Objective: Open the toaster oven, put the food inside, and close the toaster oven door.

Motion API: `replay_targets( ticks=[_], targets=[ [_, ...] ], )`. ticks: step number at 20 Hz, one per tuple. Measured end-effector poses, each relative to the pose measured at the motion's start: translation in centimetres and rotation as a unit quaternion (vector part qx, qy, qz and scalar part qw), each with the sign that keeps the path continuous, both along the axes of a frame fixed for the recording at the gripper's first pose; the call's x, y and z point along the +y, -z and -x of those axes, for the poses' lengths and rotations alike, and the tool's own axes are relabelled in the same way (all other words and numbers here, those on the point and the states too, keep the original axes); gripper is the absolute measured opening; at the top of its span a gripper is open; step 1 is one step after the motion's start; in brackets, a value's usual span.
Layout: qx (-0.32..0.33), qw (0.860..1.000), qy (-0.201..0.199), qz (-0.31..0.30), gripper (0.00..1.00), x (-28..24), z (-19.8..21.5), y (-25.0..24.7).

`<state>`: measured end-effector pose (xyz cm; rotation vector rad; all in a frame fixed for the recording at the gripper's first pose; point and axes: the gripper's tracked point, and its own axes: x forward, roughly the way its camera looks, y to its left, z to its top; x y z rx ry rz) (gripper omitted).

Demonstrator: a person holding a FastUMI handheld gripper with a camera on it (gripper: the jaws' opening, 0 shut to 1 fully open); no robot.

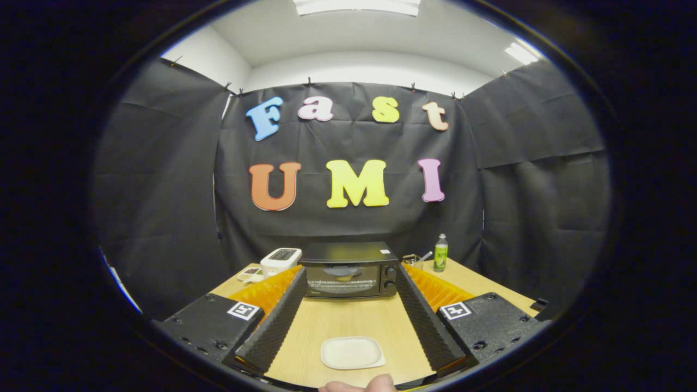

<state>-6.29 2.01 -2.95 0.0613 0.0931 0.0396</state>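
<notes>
A black toaster oven (348, 270) stands at the far side of the wooden table (348, 321), its glass door shut and two knobs on its right side. Through the glass I make out a faint yellowish shape on the rack, too dim to name. A white square plate (352, 352) lies bare on the table, close in between my fingers. My gripper (351, 272) is open wide, its fingers (277, 321) running along both sides of the plate, with the tips reaching toward the oven's two front corners without touching anything.
A white appliance (280, 261) sits left of the oven, with a small flat item (250, 274) in front of it. To the oven's right stand a green bottle (440, 253) and a small glass with a spoon (414, 261). A person's fingertip (356, 385) shows just under the plate.
</notes>
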Motion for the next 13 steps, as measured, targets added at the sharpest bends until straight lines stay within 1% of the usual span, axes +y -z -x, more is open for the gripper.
replay_targets(
  ticks=[4,6,10,13],
  targets=[
    [0.009,1.0,0.015,-0.018,1.0,-0.8,-0.8,0.2],
    [0.018,1.0,0.01,-0.018,1.0,-0.2,-0.8,0.5],
    [0.009,1.0,0.009,-0.002,1.0,0.4,-0.8,0.0],
    [0.015,1.0,0.007,0.0,1.0,0.9,-1.0,0.4]
  ],
)
